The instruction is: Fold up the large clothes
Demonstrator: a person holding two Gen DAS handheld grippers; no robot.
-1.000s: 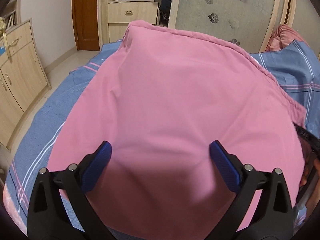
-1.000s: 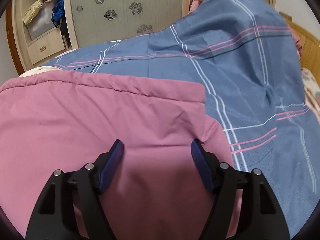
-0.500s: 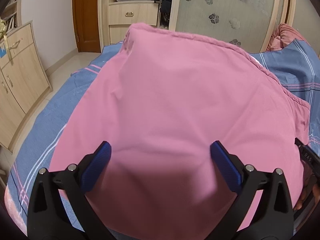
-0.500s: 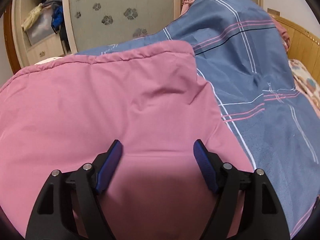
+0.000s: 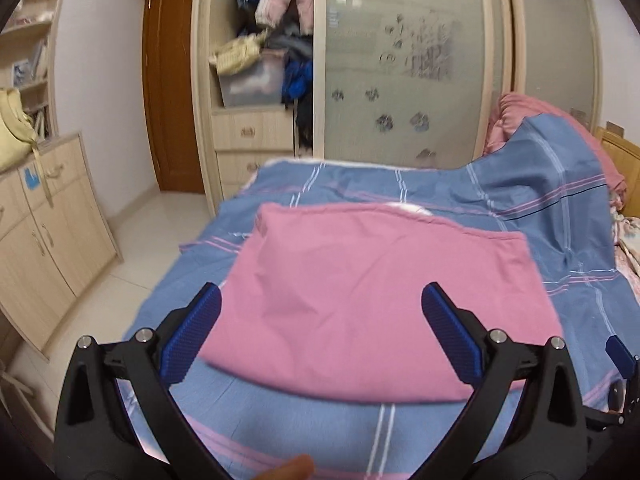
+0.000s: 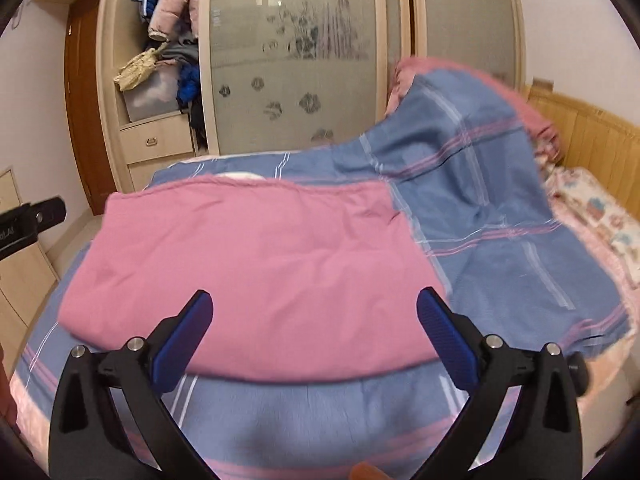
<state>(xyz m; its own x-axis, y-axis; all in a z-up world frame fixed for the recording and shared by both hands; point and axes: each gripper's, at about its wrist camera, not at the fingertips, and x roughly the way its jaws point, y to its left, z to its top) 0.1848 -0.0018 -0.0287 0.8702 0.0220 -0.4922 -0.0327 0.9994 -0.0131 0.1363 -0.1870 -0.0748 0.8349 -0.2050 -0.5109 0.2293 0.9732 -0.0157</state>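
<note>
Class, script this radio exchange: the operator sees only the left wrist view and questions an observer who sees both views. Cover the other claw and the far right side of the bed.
Operator: I only catch a sliver of the right claw. Is it holding the cloth?
Observer: No. The right claw is open and empty, and the pink cloth lies flat on the blue cover.
Operator: What lies past the cover on the right, where my view cuts off?
Observer: The cover ends there, and a floral sheet lies bare up to the wooden headboard.
</note>
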